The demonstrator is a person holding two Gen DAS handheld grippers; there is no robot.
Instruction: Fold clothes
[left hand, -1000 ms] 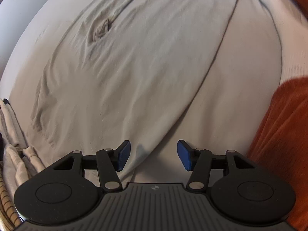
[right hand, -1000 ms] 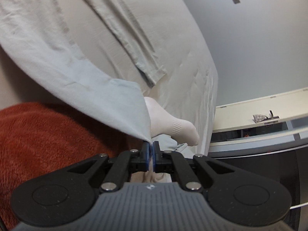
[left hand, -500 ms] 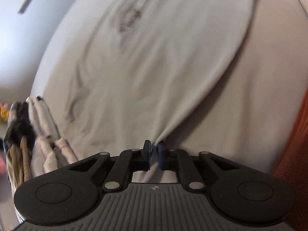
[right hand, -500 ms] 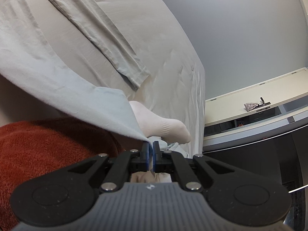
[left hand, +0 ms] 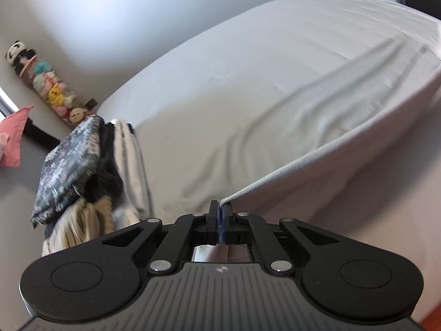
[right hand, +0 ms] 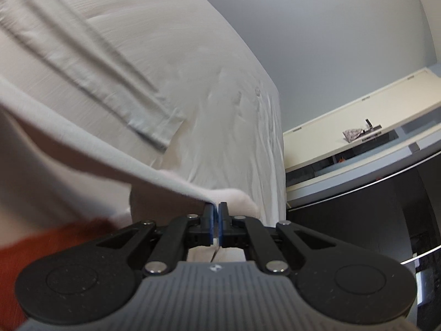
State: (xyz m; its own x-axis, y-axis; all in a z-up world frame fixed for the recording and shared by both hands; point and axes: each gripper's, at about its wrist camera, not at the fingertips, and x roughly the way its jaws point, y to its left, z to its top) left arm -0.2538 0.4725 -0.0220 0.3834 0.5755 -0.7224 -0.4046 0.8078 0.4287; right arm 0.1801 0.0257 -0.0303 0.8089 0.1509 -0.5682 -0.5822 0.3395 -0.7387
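Observation:
A pale grey-white long-sleeved shirt (left hand: 317, 115) lies spread on the bed. My left gripper (left hand: 220, 212) is shut on its lower hem corner, and the hem edge rises taut up to the right. My right gripper (right hand: 215, 213) is shut on the other hem corner of the same shirt (right hand: 91, 149), whose edge stretches away to the left. One sleeve (right hand: 143, 115) lies flat on the bed beyond it.
A pile of folded and crumpled clothes (left hand: 82, 171) sits at the bed's left edge. A white sock (right hand: 237, 198) and an orange blanket (right hand: 41, 245) lie near my right gripper. A white sheet (left hand: 220, 55) covers the bed; a shelf (right hand: 358, 127) stands to the right.
My left gripper closed on the shirt's hem corner and lifted it, tilting up toward the wall. My right gripper stayed shut on its corner and rose as well.

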